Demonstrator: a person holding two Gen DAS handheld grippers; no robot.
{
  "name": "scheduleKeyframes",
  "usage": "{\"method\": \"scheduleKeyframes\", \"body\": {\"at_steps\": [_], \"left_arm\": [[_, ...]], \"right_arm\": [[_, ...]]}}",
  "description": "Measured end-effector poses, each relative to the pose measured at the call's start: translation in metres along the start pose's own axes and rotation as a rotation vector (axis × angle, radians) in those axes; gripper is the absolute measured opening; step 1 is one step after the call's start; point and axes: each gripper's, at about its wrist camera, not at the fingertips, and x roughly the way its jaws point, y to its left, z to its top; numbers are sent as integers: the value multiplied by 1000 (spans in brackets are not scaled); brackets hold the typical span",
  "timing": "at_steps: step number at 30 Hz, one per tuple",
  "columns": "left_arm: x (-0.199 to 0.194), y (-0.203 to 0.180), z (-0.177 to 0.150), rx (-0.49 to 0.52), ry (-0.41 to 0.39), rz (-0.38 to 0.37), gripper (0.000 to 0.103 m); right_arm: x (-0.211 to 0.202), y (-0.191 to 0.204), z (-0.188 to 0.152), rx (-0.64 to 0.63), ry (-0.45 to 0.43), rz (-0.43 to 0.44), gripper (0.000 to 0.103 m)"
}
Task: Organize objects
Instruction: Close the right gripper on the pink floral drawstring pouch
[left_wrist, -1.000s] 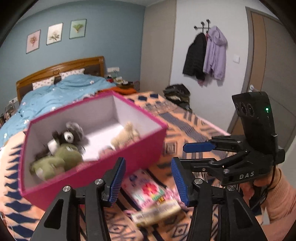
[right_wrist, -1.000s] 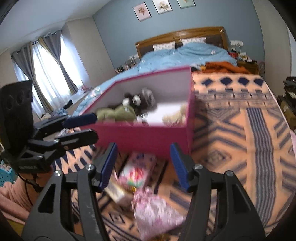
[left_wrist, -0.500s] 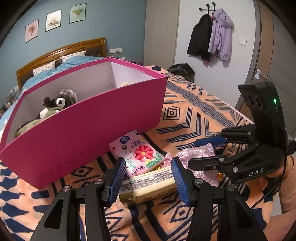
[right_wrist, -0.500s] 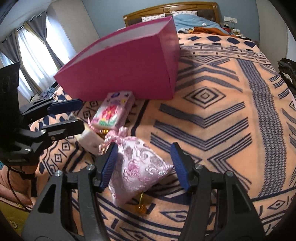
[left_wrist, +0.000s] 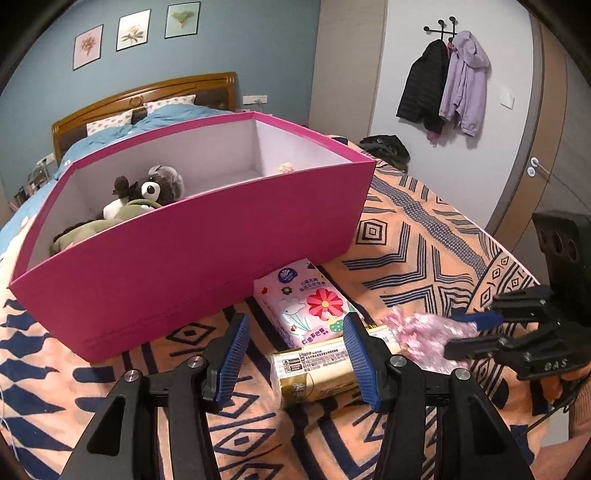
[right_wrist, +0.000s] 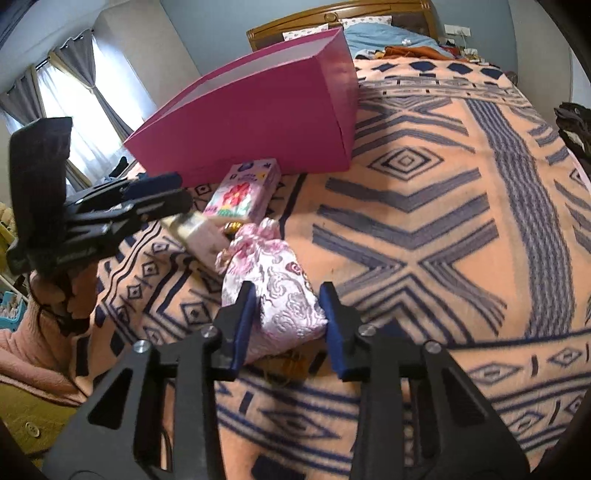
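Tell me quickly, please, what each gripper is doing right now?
Left gripper: open, holding nothing, above the gold-wrapped rectangular packet.
Right gripper: fingers on both sides of the pink brocade drawstring pouch; a firm clamp cannot be told.

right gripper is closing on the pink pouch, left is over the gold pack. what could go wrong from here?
1. The right gripper straddles only the near end of the soft brocade pouch; it may sag or slip on lifting.
2. A gold tassel lies under the pouch and could snag.
3. The left gripper is open above the gold pack, which touches the tissue pack and the pouch; a grasp may drag them.
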Motion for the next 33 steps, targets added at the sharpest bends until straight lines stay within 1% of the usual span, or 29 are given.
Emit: {"method": "scheduleKeyframes", "body": {"at_steps": [2, 5, 9, 11, 13, 14, 17, 21, 25, 27, 28, 30, 31, 32, 33], "left_arm": [[-1, 0, -1, -2, 0, -5, 54], [-5, 0, -3, -8, 0, -40, 54], [-17, -8, -6, 7, -13, -89, 54], [-21, -13, -7, 19, -16, -120, 54], [-26, -20, -10, 31, -15, -162, 54], [-27, -24, -11, 37, -12, -180, 54], [-24, -36, -19, 42, 22, -246, 54], [-8, -50, -30, 30, 98, -336, 54], [10, -55, -36, -16, 154, -386, 53], [17, -53, -38, -48, 181, -404, 51], [20, -51, -39, -61, 189, -407, 49], [26, -48, -40, -88, 208, -417, 46], [28, -46, -41, -106, 216, -432, 44], [28, -45, -41, -116, 216, -444, 42], [28, -46, -41, -119, 213, -453, 39]], "right_arm": [[-3, 3, -5, -2, 14, 12, 35], [-8, 7, -12, -15, 46, 30, 35], [-14, 4, -7, -20, 36, 0, 37], [-15, 1, -2, -14, 16, 1, 44], [-13, 1, 4, -19, 4, 27, 49], [-10, 1, 6, -23, 8, 41, 49], [2, 0, 10, -23, 34, 58, 49], [10, -4, 10, -9, 61, 84, 49], [15, -5, 11, -10, 85, 100, 49], [16, -3, 11, -23, 93, 107, 43], [16, -2, 10, -25, 95, 110, 37], [14, -1, 8, -26, 83, 107, 33], [12, -1, 7, -23, 78, 107, 28], [11, -2, 7, -18, 71, 109, 24], [9, -2, 6, -8, 62, 112, 24]]}}
